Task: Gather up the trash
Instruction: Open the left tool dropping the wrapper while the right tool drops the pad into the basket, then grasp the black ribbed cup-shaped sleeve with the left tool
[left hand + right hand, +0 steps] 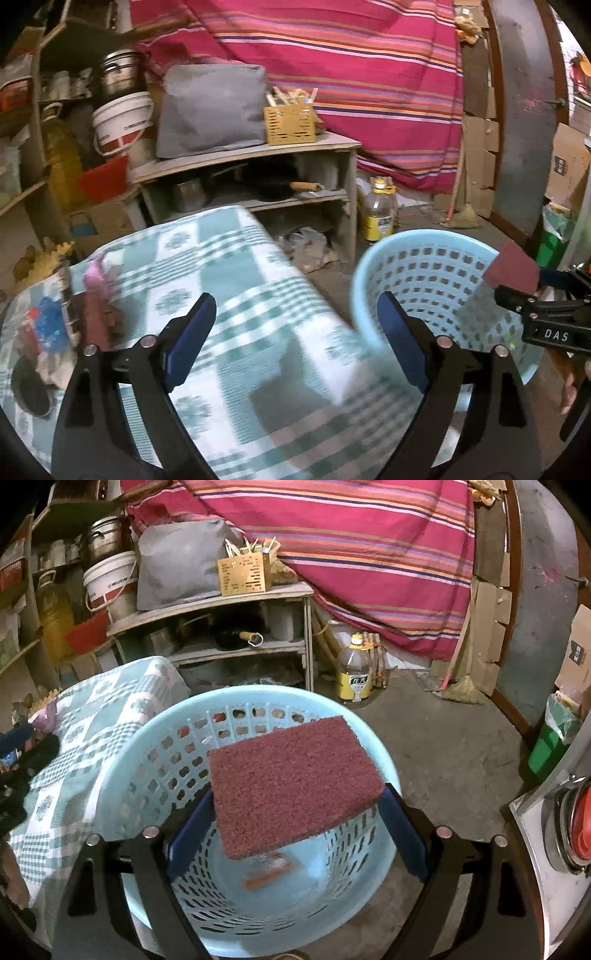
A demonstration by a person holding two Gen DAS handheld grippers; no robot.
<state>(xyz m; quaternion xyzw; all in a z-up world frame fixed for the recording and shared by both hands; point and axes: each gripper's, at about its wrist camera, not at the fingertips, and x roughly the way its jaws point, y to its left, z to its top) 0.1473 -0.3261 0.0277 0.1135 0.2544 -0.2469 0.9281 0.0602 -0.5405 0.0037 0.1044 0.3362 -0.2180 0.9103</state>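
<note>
Left gripper [295,339]: spreading wide, pinching nothing, hovering over the checked tablecloth [221,295] at the table's edge.
Right gripper [295,830]: pinching the maroon scouring pad [291,786] across its width, holding it level above the basket.
Basket [110,775]: light blue, perforated, sitting on the floor just beside the table; showing at 3 o'clock in the left wrist view.
Basket contents: blurred orange scrap [269,875] lying on the bottom, below the pad.
Remaining litter [48,325]: blurred wrappers lying on the cloth at 9 o'clock in the left wrist view.
Oil bottle [354,672]: standing on the floor at 12 o'clock beyond the basket.
</note>
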